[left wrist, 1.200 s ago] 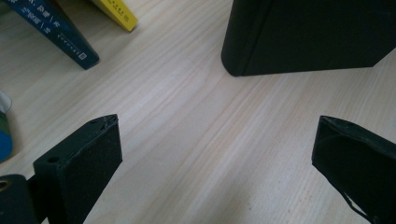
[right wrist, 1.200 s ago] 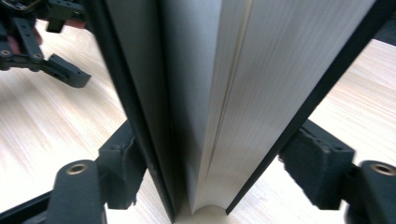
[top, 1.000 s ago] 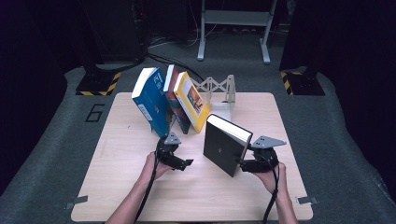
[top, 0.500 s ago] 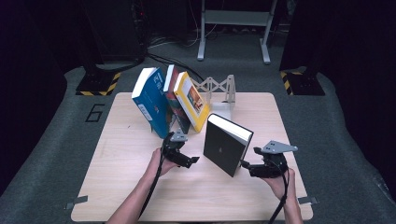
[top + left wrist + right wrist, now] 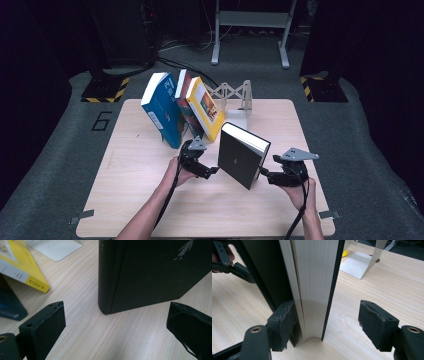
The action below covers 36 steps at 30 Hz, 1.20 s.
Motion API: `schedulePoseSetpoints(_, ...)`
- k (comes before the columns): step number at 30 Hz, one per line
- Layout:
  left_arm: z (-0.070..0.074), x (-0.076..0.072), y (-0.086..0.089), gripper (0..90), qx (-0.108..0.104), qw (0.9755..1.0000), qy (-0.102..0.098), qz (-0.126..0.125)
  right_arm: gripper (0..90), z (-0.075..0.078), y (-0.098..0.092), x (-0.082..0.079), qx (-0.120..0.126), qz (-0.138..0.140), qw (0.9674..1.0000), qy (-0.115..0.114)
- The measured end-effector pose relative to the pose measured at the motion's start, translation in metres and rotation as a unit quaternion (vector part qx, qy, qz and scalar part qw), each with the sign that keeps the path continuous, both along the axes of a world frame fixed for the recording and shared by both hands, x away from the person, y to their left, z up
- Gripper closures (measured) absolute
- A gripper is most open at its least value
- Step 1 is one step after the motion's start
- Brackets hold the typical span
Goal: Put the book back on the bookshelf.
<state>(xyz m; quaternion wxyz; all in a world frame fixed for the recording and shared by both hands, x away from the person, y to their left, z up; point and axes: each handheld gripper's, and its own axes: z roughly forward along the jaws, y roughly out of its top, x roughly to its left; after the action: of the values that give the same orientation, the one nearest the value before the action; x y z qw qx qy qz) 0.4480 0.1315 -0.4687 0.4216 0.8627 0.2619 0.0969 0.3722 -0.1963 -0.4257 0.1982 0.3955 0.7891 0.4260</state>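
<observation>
From the high view, a black book (image 5: 242,161) stands on its lower edge on the pale wooden table (image 5: 130,200), tilted, its matte dark cover facing the person and its cream page block showing along the top. The left gripper (image 5: 212,171) sits just beside the book's spine side, and the right gripper (image 5: 263,174) is at its page side, so the book stands between the two. Behind it, a blue book (image 5: 162,111), a red book (image 5: 183,100) and a yellow book (image 5: 206,108) lean together against a light metal bookend (image 5: 235,95).

In the left gripper view, the jaws are wide apart, blocky black pads with rough edges, and hold nothing. The black book's rounded spine corner (image 5: 110,280) stands on the grained wood just ahead, between them but not touched.

In the right gripper view, the jaws have just been closing, yet are apart. The book's smooth page edge (image 5: 317,285) stands between them. One pad (image 5: 283,323) lies against or just beside the cover; the other pad (image 5: 377,323) is well clear.
</observation>
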Motion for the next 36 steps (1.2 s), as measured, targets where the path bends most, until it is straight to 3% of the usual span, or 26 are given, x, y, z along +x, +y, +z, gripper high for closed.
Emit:
schedulePoseSetpoints(10, 0.001, 0.002, -0.009, 2.5, -0.005, 0.9998, 0.008, -0.017, 33.5, -0.002, 0.002, 0.004, -0.011, 0.001, 0.9999, -0.003)
schedulePoseSetpoints(14, 0.001, 0.002, -0.013, 2.8, -0.002, 0.9996, 0.000, -0.027, 40.1, -0.002, 0.004, 0.004, -0.013, 0.010, 0.9998, -0.008)
schedulePoseSetpoints(20, 0.000, 0.004, -0.020, 3.3, -0.008, 0.9991, 0.006, -0.040, 51.5, -0.002, 0.011, 0.004, -0.019, 0.030, 0.9992, -0.016)
schedulePoseSetpoints(28, 0.001, 0.004, -0.033, 3.8, -0.012, 0.9980, 0.008, -0.062, 53.2, -0.002, 0.014, 0.002, -0.025, 0.034, 0.9989, -0.022)
schedulePoseSetpoints(30, 0.001, 0.004, -0.034, 3.7, -0.005, 0.9981, 0.003, -0.062, 53.2, -0.002, 0.014, 0.002, -0.027, 0.033, 0.9988, -0.023)
schedulePoseSetpoints(36, 0.001, 0.005, -0.035, 3.9, -0.011, 0.9984, 0.003, -0.056, 53.4, -0.002, 0.013, 0.003, -0.027, 0.038, 0.9986, -0.023)
